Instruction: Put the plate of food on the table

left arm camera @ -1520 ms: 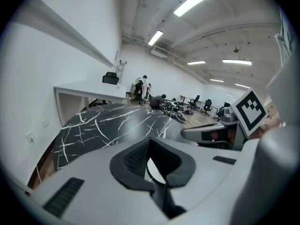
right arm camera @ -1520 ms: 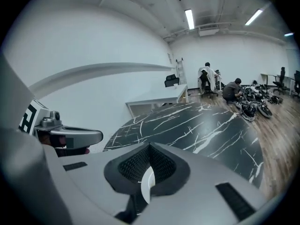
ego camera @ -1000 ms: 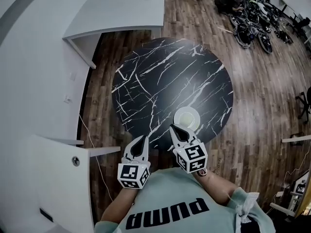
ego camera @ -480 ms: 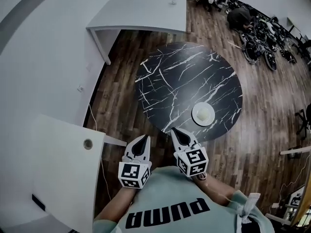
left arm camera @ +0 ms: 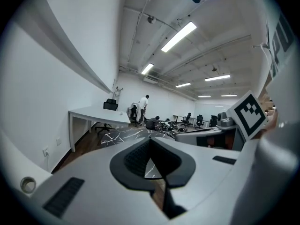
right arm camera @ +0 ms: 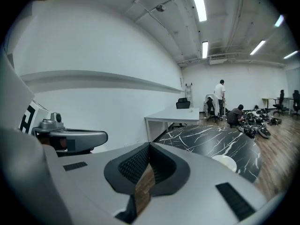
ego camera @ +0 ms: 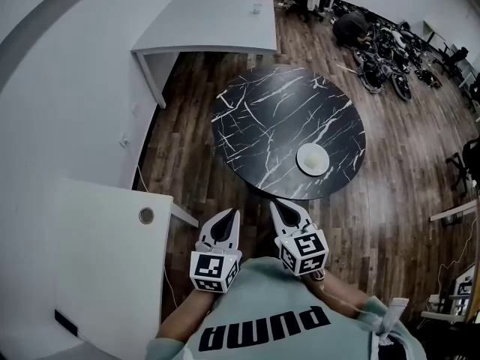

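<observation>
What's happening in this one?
A person stands back from the round black marble table, a gripper in each hand. The white plate sits on the table near its closer edge, untouched. The left gripper and right gripper are both shut and empty, held close to the chest.

Bright, even light comes from ceiling strip lights [left arm camera: 178, 36] high above the left gripper [ego camera: 231, 217] and right gripper [ego camera: 279, 205]; shadows are soft. Fisheye bending leaves dark corners (worst in both gripper views). The table [ego camera: 247, 118] ahead of the tongs carries a pale sheen.
</observation>
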`<move>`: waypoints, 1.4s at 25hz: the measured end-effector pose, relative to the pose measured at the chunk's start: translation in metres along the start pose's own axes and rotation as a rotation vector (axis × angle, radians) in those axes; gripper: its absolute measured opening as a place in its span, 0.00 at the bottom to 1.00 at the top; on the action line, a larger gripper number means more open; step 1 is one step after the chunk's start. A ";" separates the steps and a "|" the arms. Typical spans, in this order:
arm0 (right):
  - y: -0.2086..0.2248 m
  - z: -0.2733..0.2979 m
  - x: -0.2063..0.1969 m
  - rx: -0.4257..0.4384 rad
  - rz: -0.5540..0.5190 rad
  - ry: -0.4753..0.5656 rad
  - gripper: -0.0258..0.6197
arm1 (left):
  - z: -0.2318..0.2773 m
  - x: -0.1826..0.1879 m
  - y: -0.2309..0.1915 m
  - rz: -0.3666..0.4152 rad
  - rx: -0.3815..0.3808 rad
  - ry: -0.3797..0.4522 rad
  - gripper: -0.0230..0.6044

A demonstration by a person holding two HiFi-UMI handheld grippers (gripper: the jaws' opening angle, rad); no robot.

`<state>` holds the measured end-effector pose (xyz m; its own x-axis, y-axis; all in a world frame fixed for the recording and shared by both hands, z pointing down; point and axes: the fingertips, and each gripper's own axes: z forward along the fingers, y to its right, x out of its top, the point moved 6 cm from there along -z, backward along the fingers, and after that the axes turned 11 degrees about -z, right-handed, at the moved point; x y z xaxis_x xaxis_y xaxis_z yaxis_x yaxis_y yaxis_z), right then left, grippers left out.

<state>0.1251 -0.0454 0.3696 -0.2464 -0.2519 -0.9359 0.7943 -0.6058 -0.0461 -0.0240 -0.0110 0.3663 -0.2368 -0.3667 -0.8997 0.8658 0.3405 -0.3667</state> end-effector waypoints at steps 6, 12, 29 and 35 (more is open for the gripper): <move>-0.016 -0.030 -0.005 -0.006 -0.012 -0.005 0.05 | -0.029 -0.004 0.013 0.003 -0.002 0.039 0.05; -0.011 -0.049 0.001 0.066 -0.016 0.068 0.05 | -0.044 -0.010 0.033 -0.024 0.071 0.083 0.05; 0.106 -0.162 -0.061 0.091 0.065 0.081 0.05 | 0.004 -0.066 0.182 0.026 0.121 0.043 0.05; 0.120 -0.172 -0.083 0.134 0.029 0.064 0.05 | 0.010 -0.092 0.200 0.007 0.164 0.015 0.05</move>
<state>0.3367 0.0324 0.3813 -0.1849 -0.2245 -0.9568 0.7185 -0.6951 0.0242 0.1755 0.0825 0.3779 -0.2363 -0.3518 -0.9058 0.9274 0.1966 -0.3183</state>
